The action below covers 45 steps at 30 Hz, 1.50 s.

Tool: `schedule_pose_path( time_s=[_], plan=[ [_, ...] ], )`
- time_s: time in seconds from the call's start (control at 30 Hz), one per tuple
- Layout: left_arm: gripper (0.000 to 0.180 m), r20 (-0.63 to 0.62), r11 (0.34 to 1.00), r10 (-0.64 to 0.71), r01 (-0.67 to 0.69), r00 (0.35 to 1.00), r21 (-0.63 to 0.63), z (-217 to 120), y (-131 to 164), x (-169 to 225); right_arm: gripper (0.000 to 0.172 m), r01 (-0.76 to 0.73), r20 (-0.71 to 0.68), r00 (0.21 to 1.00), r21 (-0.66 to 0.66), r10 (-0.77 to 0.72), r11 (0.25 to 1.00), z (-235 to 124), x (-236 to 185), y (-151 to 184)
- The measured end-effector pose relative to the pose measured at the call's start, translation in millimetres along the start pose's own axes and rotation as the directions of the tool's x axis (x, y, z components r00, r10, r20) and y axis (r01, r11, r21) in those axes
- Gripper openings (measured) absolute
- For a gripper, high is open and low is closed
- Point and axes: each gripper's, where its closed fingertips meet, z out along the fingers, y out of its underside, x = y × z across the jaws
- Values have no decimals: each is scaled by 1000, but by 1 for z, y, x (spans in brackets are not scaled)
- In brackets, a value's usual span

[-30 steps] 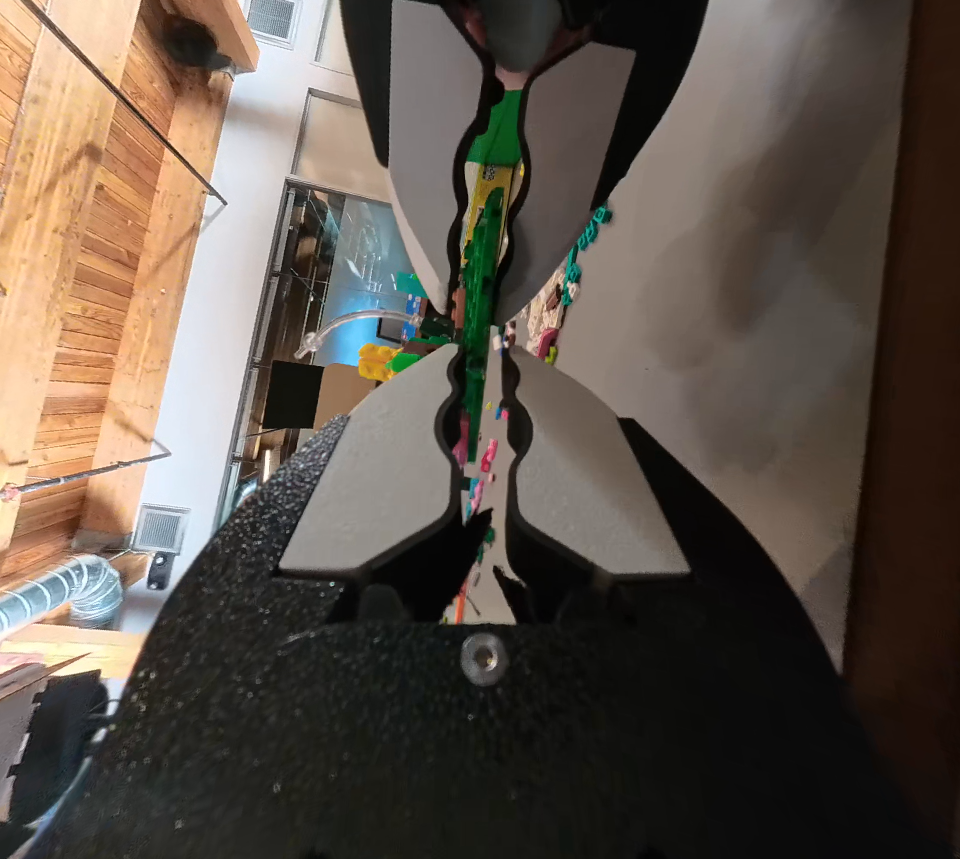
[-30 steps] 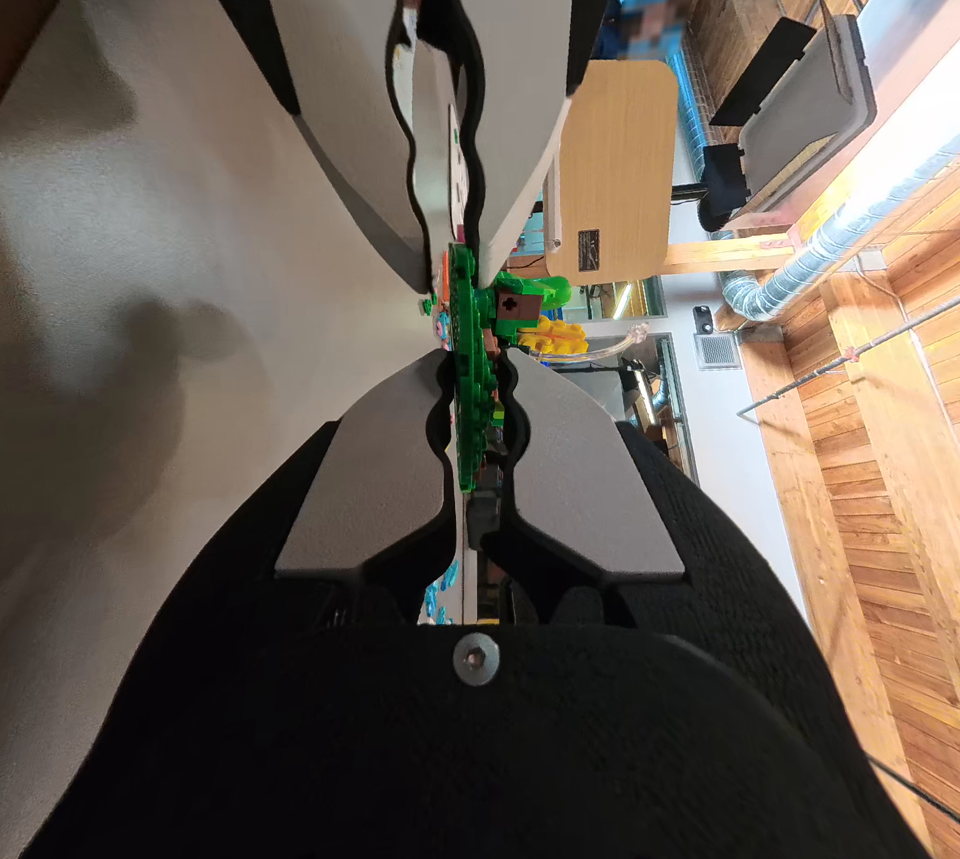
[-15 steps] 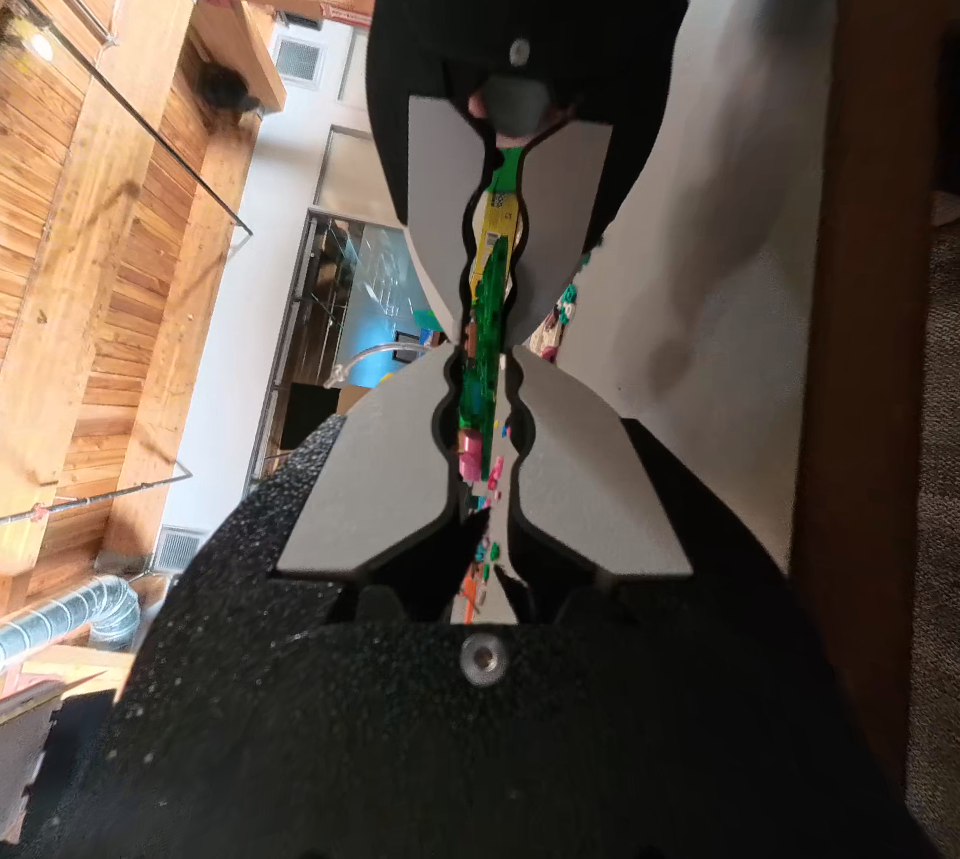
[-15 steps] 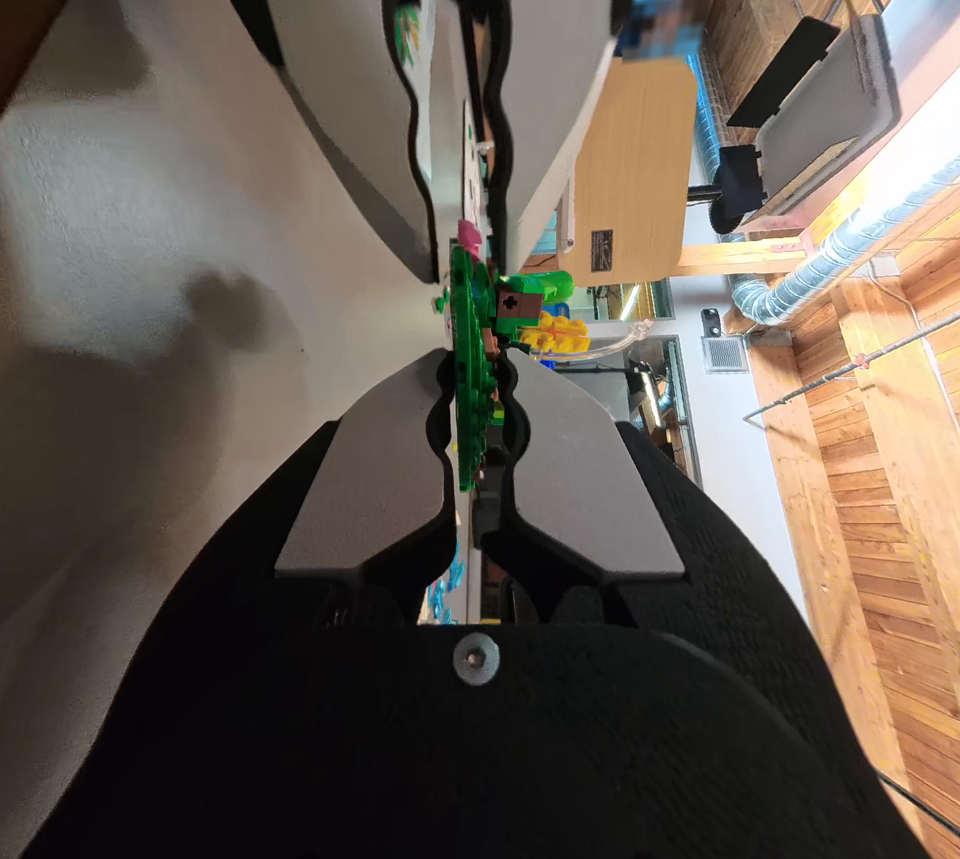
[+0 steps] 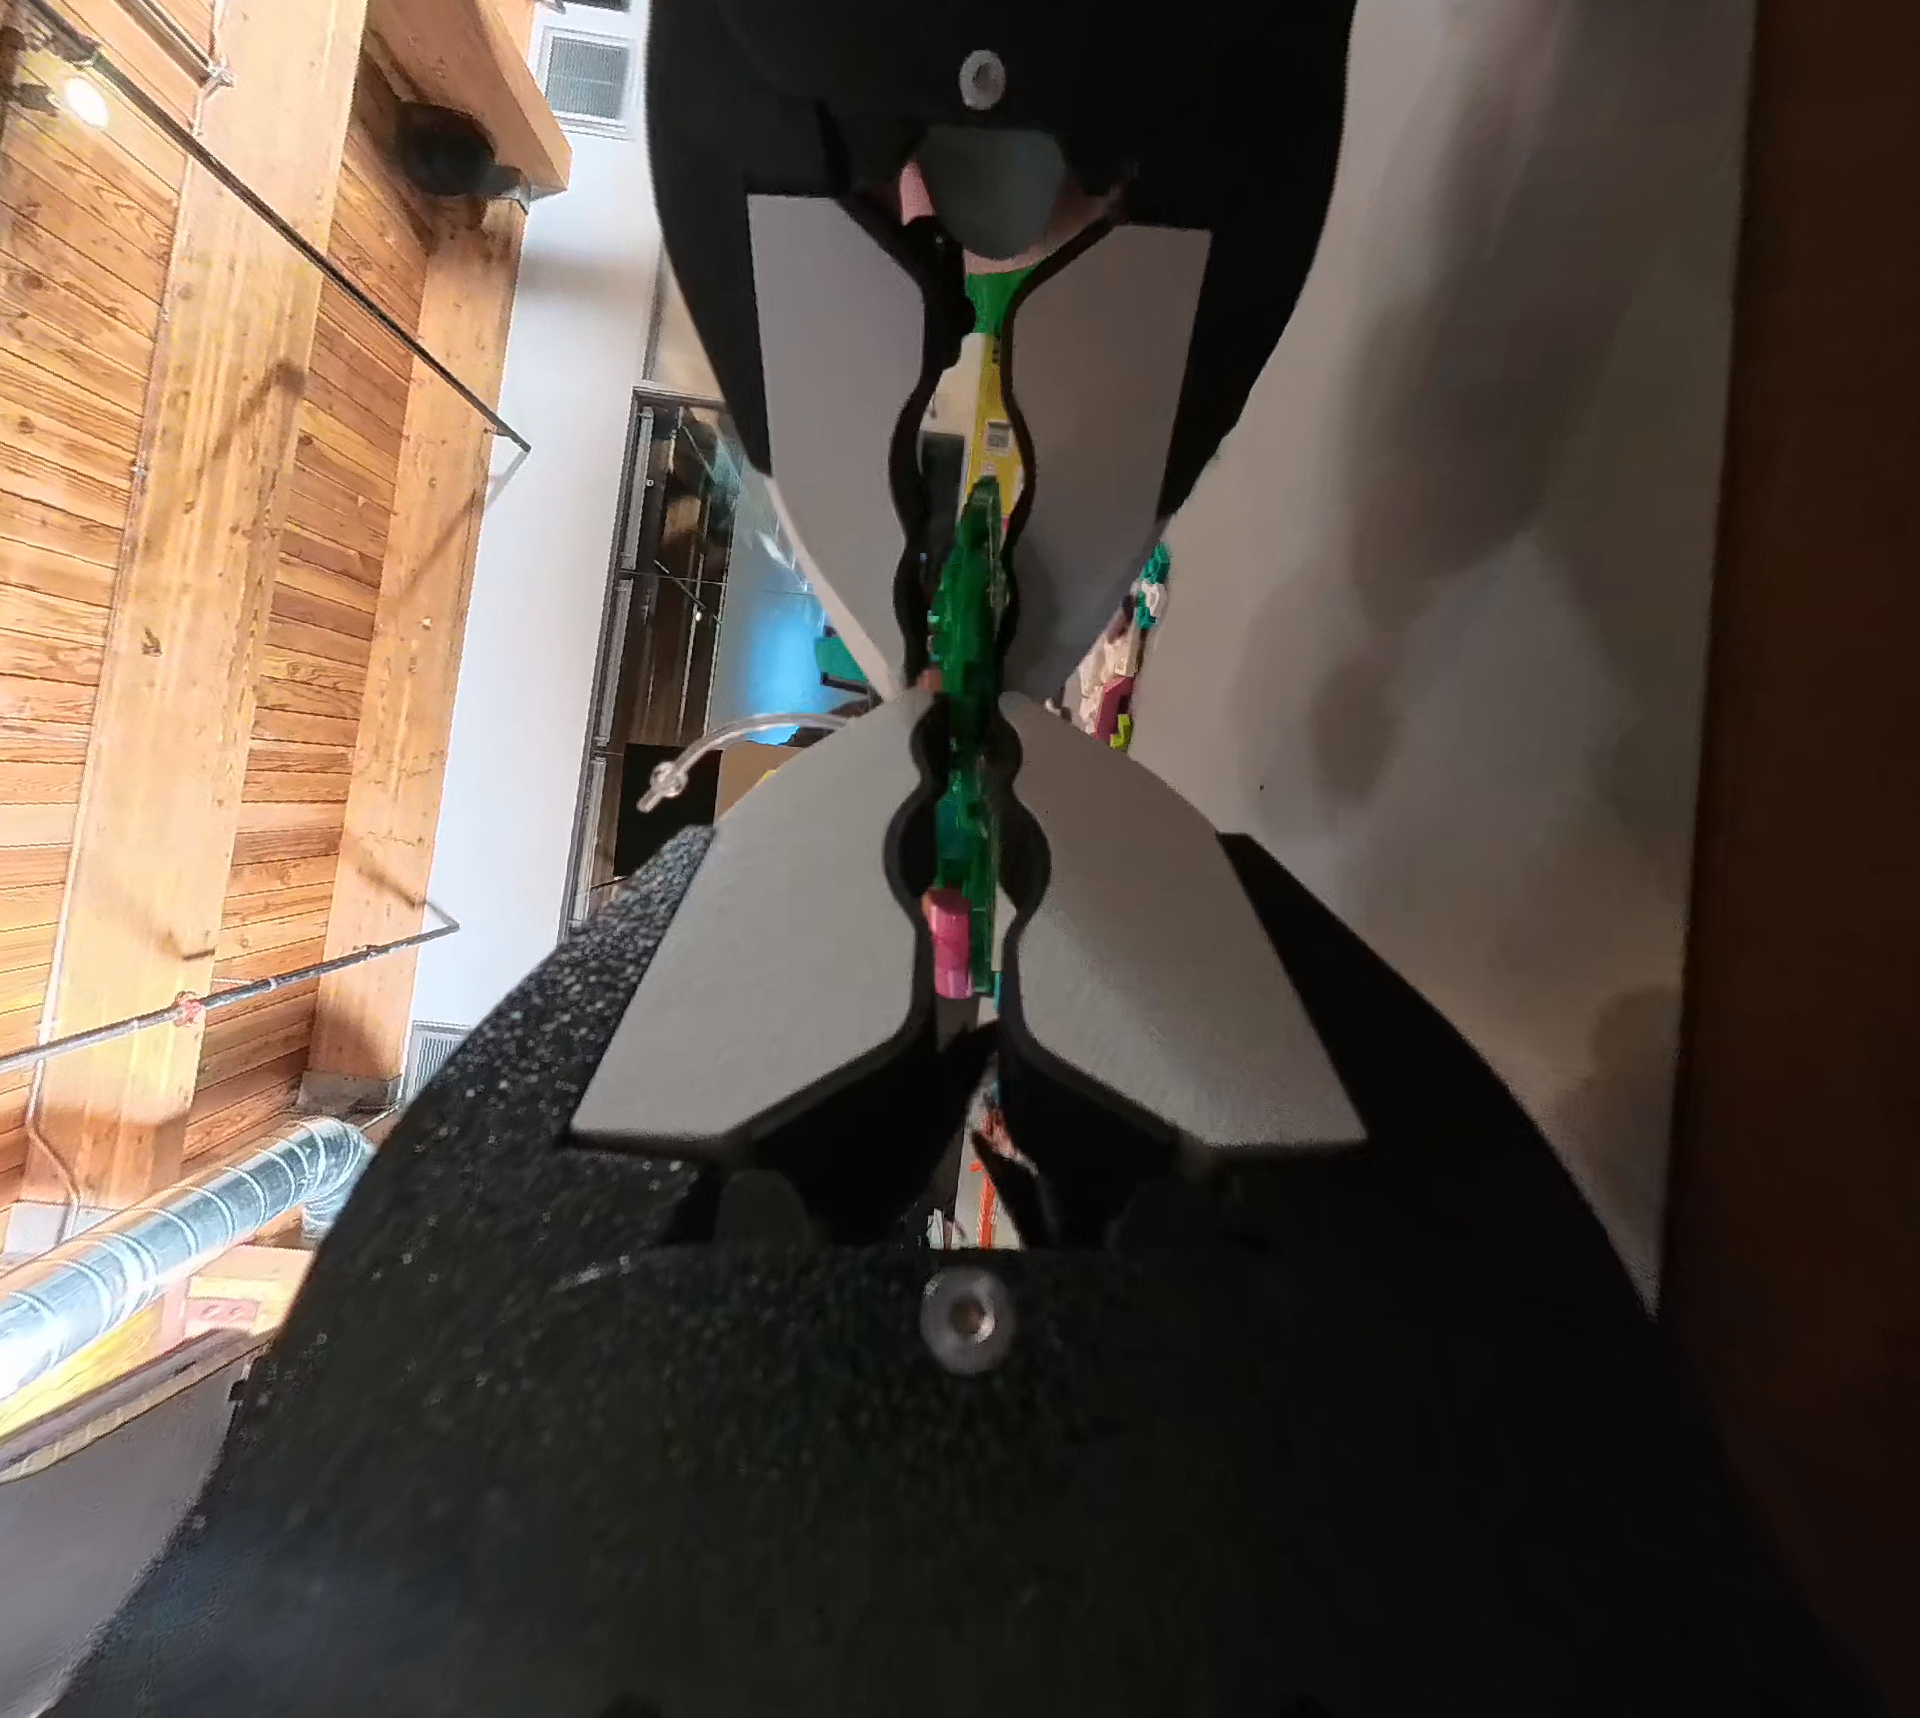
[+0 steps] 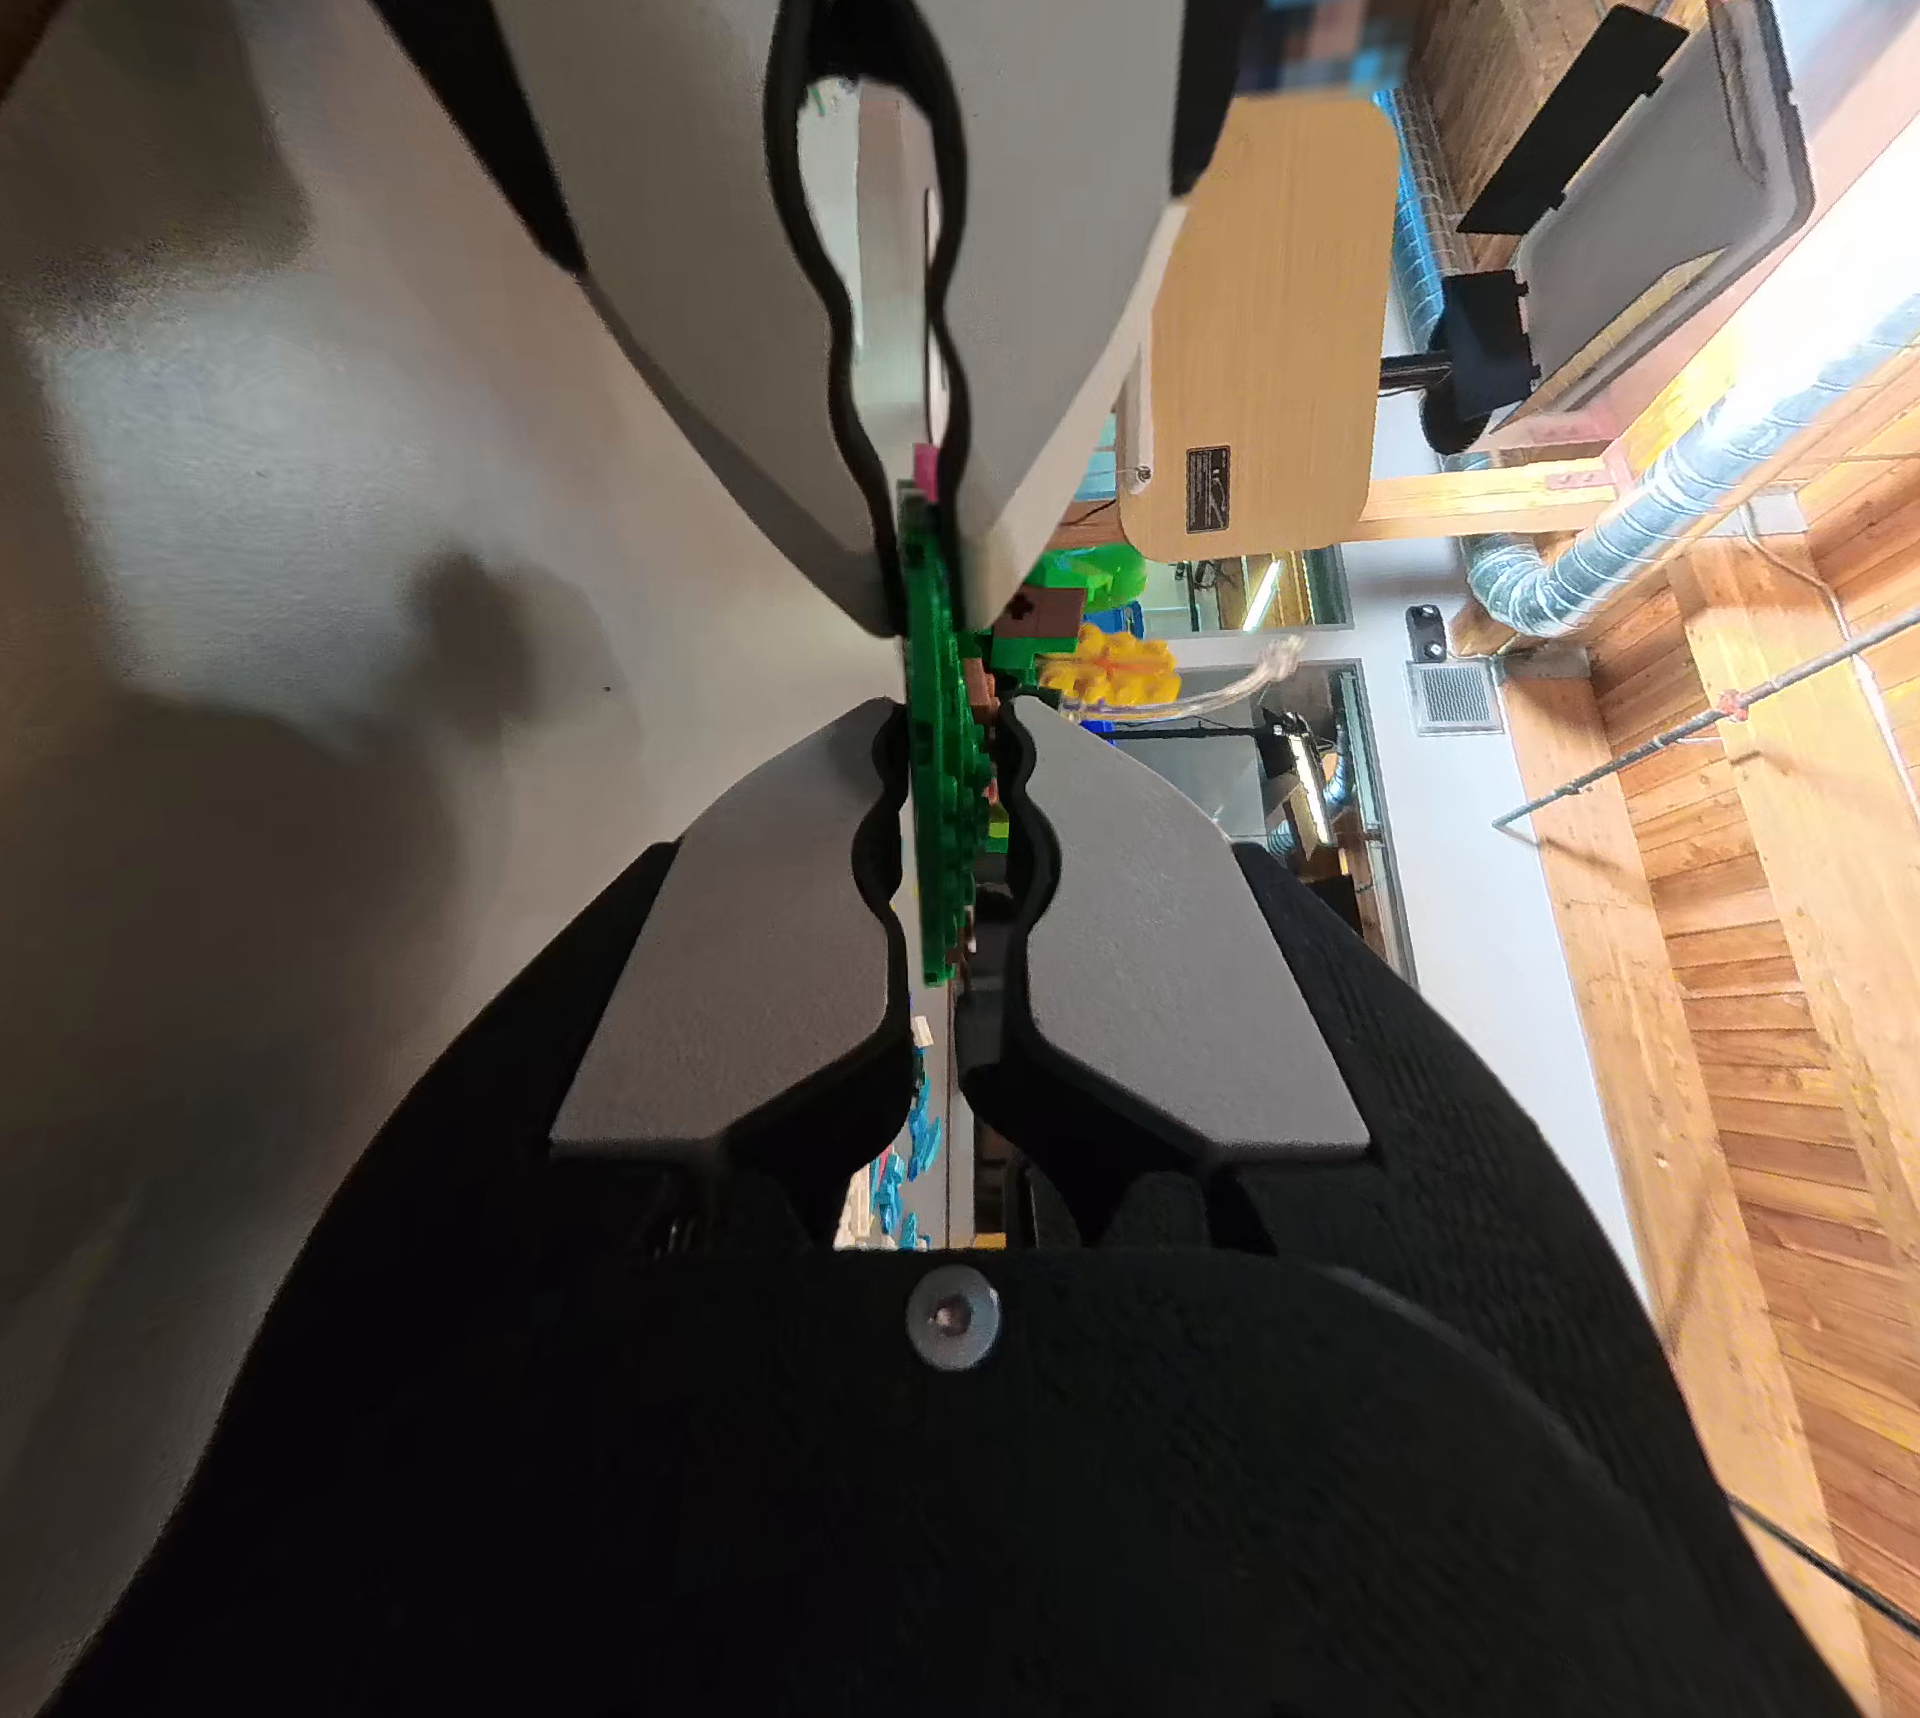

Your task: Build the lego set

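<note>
A green baseplate (image 5: 971,619) carrying small bricks is held on edge between both grippers, above a white table (image 5: 1455,525). My left gripper (image 5: 961,718) is shut on one end of it, with a pink brick (image 5: 948,941) on the plate deeper between its fingers. My right gripper (image 6: 940,712) is shut on the other end of the baseplate (image 6: 940,795). Brown (image 6: 1044,614), green and yellow bricks (image 6: 1117,671) stick out from the plate's studded side. Each gripper shows tip to tip at the top of the other's view: the right gripper (image 5: 961,676), the left gripper (image 6: 925,608).
Loose coloured bricks (image 5: 1132,629) lie on the white table beyond the grippers, and blue pieces (image 6: 914,1138) show under my right fingers. A light wooden panel (image 6: 1268,338), wood walls and a silver duct (image 6: 1662,515) lie behind. The table's dark edge (image 5: 1818,733) is at the right. My left and right fingertips are right by each other.
My left gripper's fingers have closed in tighter on the green baseplate. The right gripper has kept its hold, and both grippers have shifted slightly with the plate.
</note>
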Motion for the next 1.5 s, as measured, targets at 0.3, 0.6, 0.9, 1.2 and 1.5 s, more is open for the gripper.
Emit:
schedule_pose_path(
  time_s=[0.3,0.6,0.9,1.2,1.5],
  plan=[
    [4,-63,977,-77,63,995,-203,2,45,8,23,-26,-64,998,5,27,1000,-8,5,9],
    [6,-182,927,-2,-66,983,-370,8,91,28,16,-106,-99,990,-3,105,994,-10,10,15],
    [20,-315,914,-261,129,912,-384,13,82,38,11,-212,-102,971,49,216,976,-14,14,13],
    [26,-384,839,-525,389,759,-380,0,53,29,9,-485,-114,865,58,489,873,-15,31,29],
    [17,0,700,-604,530,797,-478,-31,125,-31,3,-561,-57,824,56,563,826,-15,28,29]
  ],
)
